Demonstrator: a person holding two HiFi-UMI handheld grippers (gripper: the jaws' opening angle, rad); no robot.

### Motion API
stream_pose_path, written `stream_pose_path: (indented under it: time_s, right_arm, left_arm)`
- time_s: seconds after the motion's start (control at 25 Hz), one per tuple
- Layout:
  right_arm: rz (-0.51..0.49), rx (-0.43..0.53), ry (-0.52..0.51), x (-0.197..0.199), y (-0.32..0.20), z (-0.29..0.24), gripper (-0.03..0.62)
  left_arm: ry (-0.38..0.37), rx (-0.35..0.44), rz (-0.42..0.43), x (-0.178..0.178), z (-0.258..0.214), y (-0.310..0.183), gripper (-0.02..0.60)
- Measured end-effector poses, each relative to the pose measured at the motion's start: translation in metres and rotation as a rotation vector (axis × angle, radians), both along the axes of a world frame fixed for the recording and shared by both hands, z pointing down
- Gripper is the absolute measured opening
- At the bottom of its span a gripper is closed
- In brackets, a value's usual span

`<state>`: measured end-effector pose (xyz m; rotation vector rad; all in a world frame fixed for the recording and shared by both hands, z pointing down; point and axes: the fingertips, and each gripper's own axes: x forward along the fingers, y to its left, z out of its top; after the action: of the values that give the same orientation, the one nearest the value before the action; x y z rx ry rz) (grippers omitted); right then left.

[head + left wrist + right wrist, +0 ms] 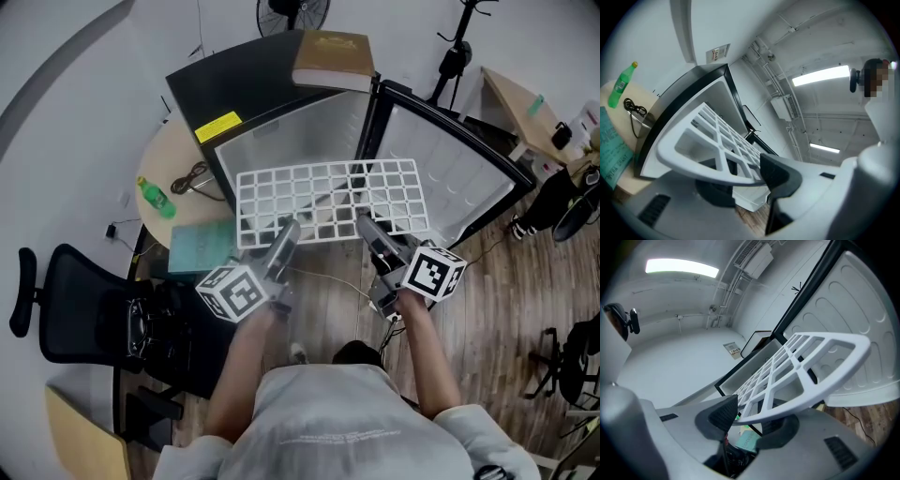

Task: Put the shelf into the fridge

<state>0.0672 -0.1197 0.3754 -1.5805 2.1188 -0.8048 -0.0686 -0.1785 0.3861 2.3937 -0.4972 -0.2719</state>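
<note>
A white grid shelf (328, 199) hangs level in front of the small black fridge (253, 89), whose white inside (291, 136) is open and whose door (450, 164) swings to the right. My left gripper (284, 234) is shut on the shelf's near edge at its left part; my right gripper (367, 228) is shut on the same edge further right. In the left gripper view the shelf (708, 140) runs away from the jaws toward the fridge (684, 108). The right gripper view has the shelf (806, 366) clamped between both jaws, with the door (862, 310) behind it.
A brown book (335, 58) lies on top of the fridge. Left of the fridge, a round table (173, 155) carries a green bottle (155, 197), a black cable (192, 178) and a teal book (200, 246). A black office chair (89, 309) stands at lower left; wooden floor (497, 319) lies below.
</note>
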Motion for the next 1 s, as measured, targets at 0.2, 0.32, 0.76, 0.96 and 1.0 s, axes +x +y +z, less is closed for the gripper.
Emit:
stream_pose_path:
  time_s: [0.2, 0.32, 0.76, 0.96, 1.0]
  right_arm:
    - [-0.09, -0.005, -0.01, 0.007, -0.034, 0.0, 0.139]
    - [-0.156, -0.017, -0.008, 0.014, -0.052, -0.002, 0.138]
    - [-0.318, -0.042, -0.033, 0.033, -0.094, 0.01, 0.138]
    - [-0.359, -0.057, -0.038, 0.037, -0.11, 0.018, 0.138]
    - [-0.366, -0.057, -0.035, 0.038, -0.113, 0.019, 0.138]
  left_arm:
    - [-0.006, -0.006, -0.097, 0.001, -0.001, -0.021, 0.153]
    - [-0.002, -0.012, -0.163, 0.005, -0.002, -0.029, 0.153]
    - [-0.023, -0.032, -0.32, 0.021, 0.008, -0.049, 0.153]
    - [-0.021, -0.05, -0.361, 0.025, 0.015, -0.058, 0.153]
    - [-0.02, -0.054, -0.369, 0.025, 0.016, -0.06, 0.153]
